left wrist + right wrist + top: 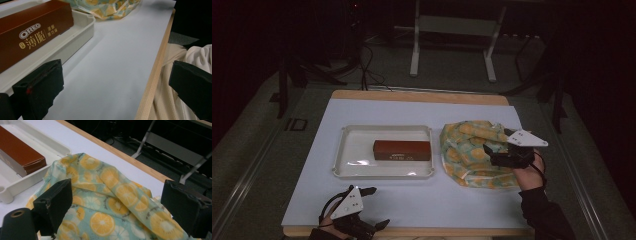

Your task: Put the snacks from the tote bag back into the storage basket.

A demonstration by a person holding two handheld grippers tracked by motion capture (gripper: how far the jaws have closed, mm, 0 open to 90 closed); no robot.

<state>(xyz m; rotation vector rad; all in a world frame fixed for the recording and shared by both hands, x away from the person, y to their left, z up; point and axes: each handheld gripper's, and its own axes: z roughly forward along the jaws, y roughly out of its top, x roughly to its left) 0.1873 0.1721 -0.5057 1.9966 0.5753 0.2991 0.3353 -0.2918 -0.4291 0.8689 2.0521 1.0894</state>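
A brown Oreo box [402, 150] [30, 35] [18, 155] lies flat in a white tray [349, 152] [80, 30] [15, 183] at the table's middle. Right of the tray sits a crumpled bag [472, 150] [105, 202] [110, 7] printed with orange slices. My right gripper [492, 150] [117, 207] hovers over the bag's right part, jaws wide open around empty air. Near the table's front edge, in front of the tray's left end, my left gripper [374, 207] [117, 85] is held open with nothing between its jaws.
A light blue mat [422, 200] covers a wooden table [422, 96]. A metal stand [452, 30] rises on the floor behind the table. A cream knit garment [175, 100] lies just past the table's front edge.
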